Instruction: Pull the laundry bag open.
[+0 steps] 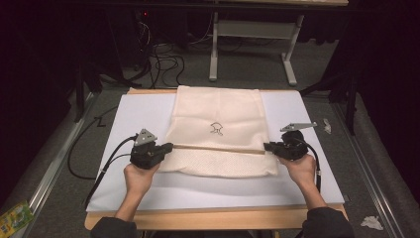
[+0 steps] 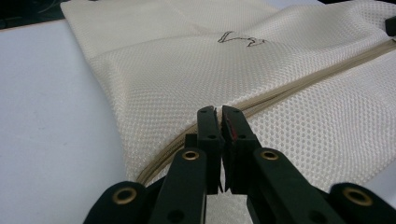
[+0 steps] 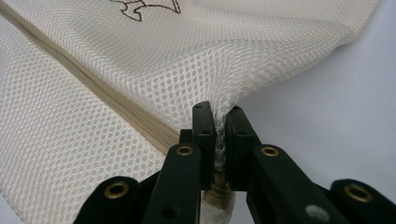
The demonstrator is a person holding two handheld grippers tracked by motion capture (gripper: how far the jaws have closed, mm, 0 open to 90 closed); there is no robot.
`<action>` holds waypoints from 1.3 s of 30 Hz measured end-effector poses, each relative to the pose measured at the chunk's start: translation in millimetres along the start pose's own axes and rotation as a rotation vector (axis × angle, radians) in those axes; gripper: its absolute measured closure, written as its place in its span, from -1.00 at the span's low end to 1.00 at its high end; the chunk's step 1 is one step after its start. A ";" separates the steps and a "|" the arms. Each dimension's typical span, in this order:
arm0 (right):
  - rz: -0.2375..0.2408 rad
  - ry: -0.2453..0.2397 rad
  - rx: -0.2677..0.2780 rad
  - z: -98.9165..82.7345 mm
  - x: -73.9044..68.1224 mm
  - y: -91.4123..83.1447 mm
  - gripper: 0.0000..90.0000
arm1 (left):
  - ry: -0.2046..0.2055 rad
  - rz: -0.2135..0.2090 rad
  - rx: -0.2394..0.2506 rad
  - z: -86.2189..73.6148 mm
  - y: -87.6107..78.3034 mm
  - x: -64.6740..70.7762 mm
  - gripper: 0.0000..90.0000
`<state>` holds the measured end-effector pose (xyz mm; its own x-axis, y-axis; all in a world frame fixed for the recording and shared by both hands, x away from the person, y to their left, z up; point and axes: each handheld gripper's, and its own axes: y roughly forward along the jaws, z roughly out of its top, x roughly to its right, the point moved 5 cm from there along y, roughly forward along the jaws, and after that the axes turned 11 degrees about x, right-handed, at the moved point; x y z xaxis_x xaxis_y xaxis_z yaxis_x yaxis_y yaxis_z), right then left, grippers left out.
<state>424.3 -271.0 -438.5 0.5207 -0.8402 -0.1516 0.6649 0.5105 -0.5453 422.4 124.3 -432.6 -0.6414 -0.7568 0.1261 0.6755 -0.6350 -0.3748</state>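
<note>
Currently the left gripper [image 1: 169, 147] at nine o'clock and right gripper [image 1: 268, 146] at three are pinching the mesh bag [image 1: 218, 130] at mid-table, jaws clamped on its side edges; pulling evenly should keep it taut beyond.

One cream mesh laundry bag [image 1: 218, 131] lies on one counter [image 1: 138, 193], crossed by one tan zipper band [image 1: 218, 148] and bearing one small embroidered emblem [image 1: 216, 128]. Two tools: left tool [image 1: 168, 147], right tool [image 1: 268, 146]. Two hands.
</note>
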 end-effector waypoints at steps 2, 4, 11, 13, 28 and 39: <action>-0.002 -0.006 -0.002 0.2 -0.5 0.5 0.91 | 0.000 0.000 0.001 0.4 -0.5 -0.7 0.93; 0.001 -0.007 -0.001 0.2 -0.5 0.7 0.91 | 0.001 0.004 0.001 0.5 -1.0 -1.1 0.93; -0.012 -0.005 -0.004 -0.6 1.8 -0.8 0.91 | -0.003 0.021 0.006 2.2 -8.3 -7.8 0.93; -0.009 -0.008 -0.002 -0.2 1.1 -0.2 0.91 | 0.000 0.023 0.004 2.0 -8.5 -8.3 0.93; -0.016 -0.006 -0.004 -0.6 3.2 -1.3 0.91 | -0.012 0.052 0.001 -0.5 -18.0 -19.5 0.93; -0.025 -0.008 -0.010 -2.4 6.2 -2.2 0.91 | -0.016 0.073 -0.012 -3.0 -21.8 -26.5 0.93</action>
<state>424.7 -277.8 -440.1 0.5088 -0.8509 -0.1311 0.6722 0.4877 -0.5570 423.6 158.6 -430.6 -0.5844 -0.8036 0.1124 0.7160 -0.5759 -0.3945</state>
